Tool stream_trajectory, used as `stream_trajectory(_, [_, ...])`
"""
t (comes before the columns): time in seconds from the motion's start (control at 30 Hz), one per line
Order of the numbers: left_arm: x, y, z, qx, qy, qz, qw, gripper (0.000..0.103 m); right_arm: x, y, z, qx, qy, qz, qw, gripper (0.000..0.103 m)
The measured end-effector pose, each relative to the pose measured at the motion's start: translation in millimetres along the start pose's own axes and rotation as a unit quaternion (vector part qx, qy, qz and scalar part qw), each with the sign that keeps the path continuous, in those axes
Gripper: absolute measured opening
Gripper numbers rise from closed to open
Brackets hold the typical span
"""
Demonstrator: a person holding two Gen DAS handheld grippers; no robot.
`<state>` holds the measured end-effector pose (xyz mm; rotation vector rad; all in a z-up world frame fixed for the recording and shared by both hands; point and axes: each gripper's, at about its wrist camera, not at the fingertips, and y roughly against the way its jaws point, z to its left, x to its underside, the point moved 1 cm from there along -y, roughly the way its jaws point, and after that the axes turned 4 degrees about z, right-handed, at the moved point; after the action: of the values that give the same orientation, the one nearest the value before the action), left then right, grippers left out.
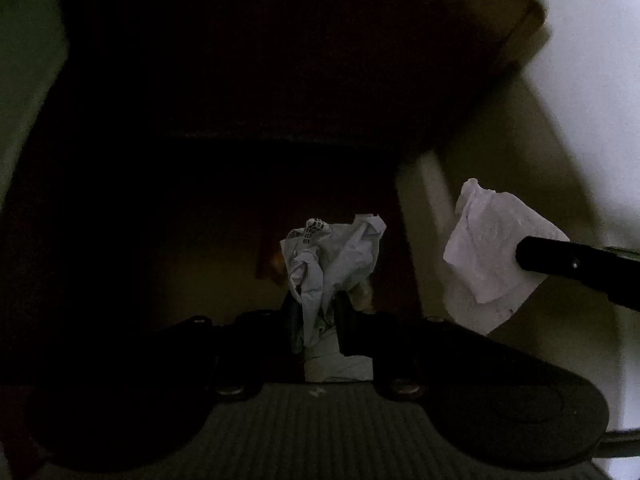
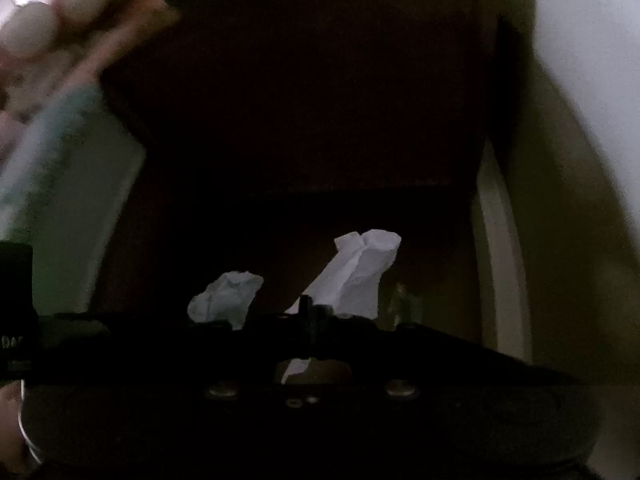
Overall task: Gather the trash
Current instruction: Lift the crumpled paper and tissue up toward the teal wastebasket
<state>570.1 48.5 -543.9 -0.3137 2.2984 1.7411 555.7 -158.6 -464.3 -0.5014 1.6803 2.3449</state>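
Paper is in both our grips at this point, so the picking-up half of the job looks done for these two pieces: our left gripper [image 1: 320, 312] is nearly closed, its jaws pinched on a crumpled paper wad [image 1: 334, 256] with some dark print on it, and the wad sticks up between and beyond the fingers. Our right gripper [image 2: 314, 312] is fully closed on a white tissue [image 2: 356, 276], which fans out past the tips; from the left wrist view the same tissue hangs off the right gripper's black finger [image 1: 560, 264], well apart from the wad. From the right wrist view, the wad shows as a smaller pale lump left of the tissue. Behind both pieces we see only a dark brown piece of furniture [image 1: 280, 80] and pale walls [image 1: 600, 80], and the scene is too dim to make out much else. No bin or bag shows in either view, so we judge the dropping-off is what remains, and we cannot tell whether more trash lies around
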Motion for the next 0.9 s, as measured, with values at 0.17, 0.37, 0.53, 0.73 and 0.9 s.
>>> stream_trajectory(0.17, [-34.9, 78.9, -10.0, 0.01, 0.006, -0.028, 0.9995, 0.018, -46.3, 69.6, 28.5, -0.021, 0.025, -0.027, 0.999, 0.0])
stream_trajectory(0.37, [-74.5, 167.4, -25.7, 0.012, 0.0, -0.064, 0.9979, 0.018, -98.1, 144.9, 65.6, -0.028, 0.066, -0.069, 0.995, 0.0])
stream_trajectory(0.53, [-111.5, 239.1, -36.7, 0.011, -0.015, -0.104, 0.9944, 0.018, -134.9, 201.5, 93.8, -0.025, 0.099, -0.102, 0.99, 0.0])
stream_trajectory(0.73, [-157.2, 307.8, -51.9, 0.005, -0.033, -0.156, 0.9871, 0.018, -186.2, 260.7, 124.2, -0.011, 0.145, -0.151, 0.978, 0.0])
stream_trajectory(0.9, [-204.6, 360.4, -63.2, -0.003, -0.065, -0.208, 0.9759, 0.018, -236.4, 295.1, 151.6, 0.001, 0.186, -0.197, 0.963, 0.0])
